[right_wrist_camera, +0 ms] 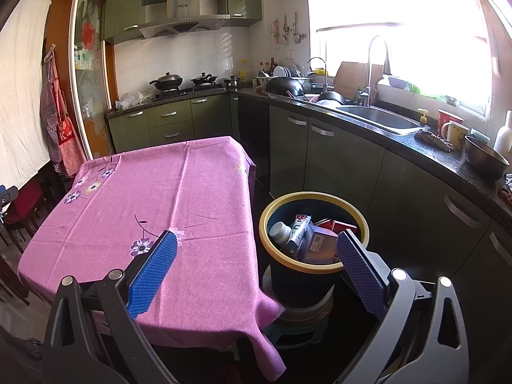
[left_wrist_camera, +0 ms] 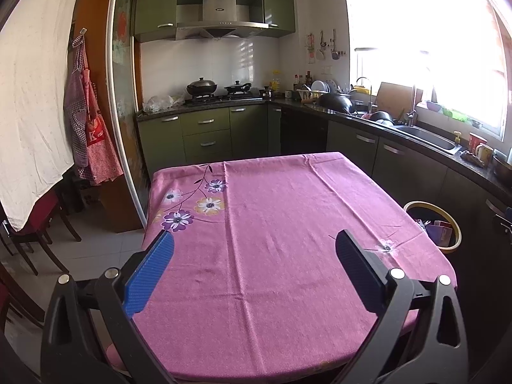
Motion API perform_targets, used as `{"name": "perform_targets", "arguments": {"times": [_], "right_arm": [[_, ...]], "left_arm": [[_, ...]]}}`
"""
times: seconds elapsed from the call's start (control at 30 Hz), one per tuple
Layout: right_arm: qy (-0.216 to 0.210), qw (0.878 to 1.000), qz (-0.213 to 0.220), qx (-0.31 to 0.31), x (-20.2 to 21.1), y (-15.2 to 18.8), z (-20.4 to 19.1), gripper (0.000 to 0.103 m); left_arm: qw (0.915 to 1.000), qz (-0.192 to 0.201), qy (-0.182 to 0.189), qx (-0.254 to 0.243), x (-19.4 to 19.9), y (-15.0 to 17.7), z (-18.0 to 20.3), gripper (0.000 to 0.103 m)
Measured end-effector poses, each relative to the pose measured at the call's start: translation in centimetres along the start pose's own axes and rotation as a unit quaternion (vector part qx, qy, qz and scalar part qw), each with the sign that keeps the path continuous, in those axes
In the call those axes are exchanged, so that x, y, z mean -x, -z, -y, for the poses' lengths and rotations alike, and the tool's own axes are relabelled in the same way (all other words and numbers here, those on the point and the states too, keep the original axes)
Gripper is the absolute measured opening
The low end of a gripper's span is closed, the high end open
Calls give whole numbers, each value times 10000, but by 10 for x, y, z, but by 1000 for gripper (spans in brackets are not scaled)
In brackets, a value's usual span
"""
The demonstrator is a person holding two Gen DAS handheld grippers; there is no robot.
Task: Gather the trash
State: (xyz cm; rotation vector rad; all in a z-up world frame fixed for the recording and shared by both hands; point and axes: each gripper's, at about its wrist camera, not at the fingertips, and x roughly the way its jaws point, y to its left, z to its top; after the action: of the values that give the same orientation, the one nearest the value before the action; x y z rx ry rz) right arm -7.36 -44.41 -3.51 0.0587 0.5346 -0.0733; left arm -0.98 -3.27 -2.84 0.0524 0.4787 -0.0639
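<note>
Trash is all in the bin (right_wrist_camera: pixel 315 224) as far as I can tell: a white bottle (right_wrist_camera: pixel 280 232), a tube (right_wrist_camera: pixel 299 228), a purplish carton (right_wrist_camera: pixel 318 241) and red boxes (right_wrist_camera: pixel 339 224) sit piled inside the yellow-rimmed bucket, which stands just beside the table's right edge, raised on a low stool (right_wrist_camera: pixel 297 323) prob so its mouth sits only a little below tabletop level for easy drops. My right gripper (right_wrist_camera: pixel 256 262) hangs w/ fingers spread wide, nothing between the blue pads (right_wrist_camera: pixel 153 272); one finger is over the pink tablecloth (right_wrist_camera: pixel 144 192), the other over the bin rim, so it straddles the gap btwn table and bin. My left gripper (left_wrist_camera: pixel 256 256) is likewise released, jaws wide apart, holding nothing, hovering above the near part of the cloth and aimed across the table (left_wrist_camera: pixel 272 208). Cloth top shows only printed flowers and fold creases, no loose items in either view. I'd judge the job basically done, or at its very end. Both claws empty fits that: nothing left on the table to pick up. Counter (right_wrist_camera: pixel 416 147) w/ sink, cups, bowl is well apart from me; whether any of it counts as trash I can't say.
</note>
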Motion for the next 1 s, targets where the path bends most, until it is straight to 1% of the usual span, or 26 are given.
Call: {"name": "perform_targets", "arguments": {"times": [0.4, 1.0], "right_arm": [[-12, 10000, -6, 15, -1, -1, -1, 98], [-37, 10000, -49, 42, -7, -1, -2, 98]], "left_arm": [[10000, 47, 21, -3, 2, -2, 2, 96], [10000, -6, 41, -35, 0, 0, 2, 96]]}}
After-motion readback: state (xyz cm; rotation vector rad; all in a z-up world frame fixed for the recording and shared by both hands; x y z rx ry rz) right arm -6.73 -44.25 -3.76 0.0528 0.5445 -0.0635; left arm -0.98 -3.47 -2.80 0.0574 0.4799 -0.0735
